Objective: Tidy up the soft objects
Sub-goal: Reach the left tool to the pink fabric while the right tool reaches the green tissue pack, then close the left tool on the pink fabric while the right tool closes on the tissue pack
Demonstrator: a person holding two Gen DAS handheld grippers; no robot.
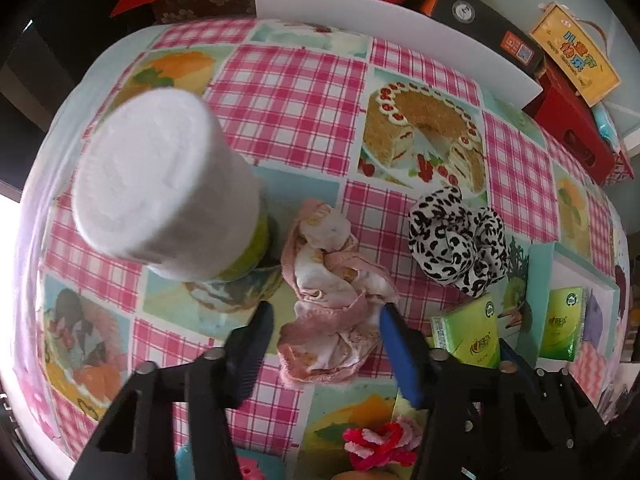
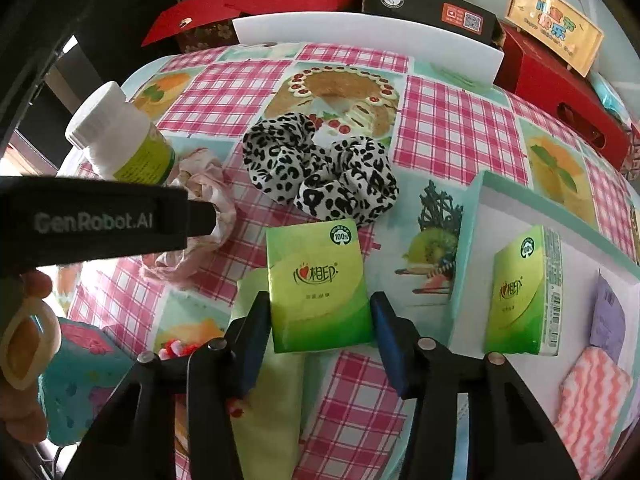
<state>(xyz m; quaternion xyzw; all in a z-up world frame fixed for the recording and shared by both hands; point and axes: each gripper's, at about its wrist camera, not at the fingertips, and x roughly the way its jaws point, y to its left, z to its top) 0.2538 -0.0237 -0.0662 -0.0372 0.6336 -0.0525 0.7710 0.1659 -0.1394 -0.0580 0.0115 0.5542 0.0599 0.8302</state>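
A crumpled pink-and-white cloth (image 1: 332, 292) lies on the checked tablecloth; my left gripper (image 1: 326, 314) is open with its fingers on either side of the cloth's near end. A leopard-print scrunchie (image 1: 456, 240) (image 2: 320, 168) lies to the right of it. My right gripper (image 2: 320, 312) is open around a green tissue pack (image 2: 318, 284), which also shows in the left wrist view (image 1: 468, 336). A second green tissue pack (image 2: 524, 296) stands in a teal-rimmed box (image 2: 468, 240) at right, beside a pink wavy cloth (image 2: 596, 396).
A white-capped bottle (image 1: 168, 192) stands left of the cloth. A white board (image 2: 360, 36), red boxes and a black box line the table's far edge. A pink-red fuzzy item (image 1: 380, 444) and a teal box (image 2: 80, 380) lie near the front.
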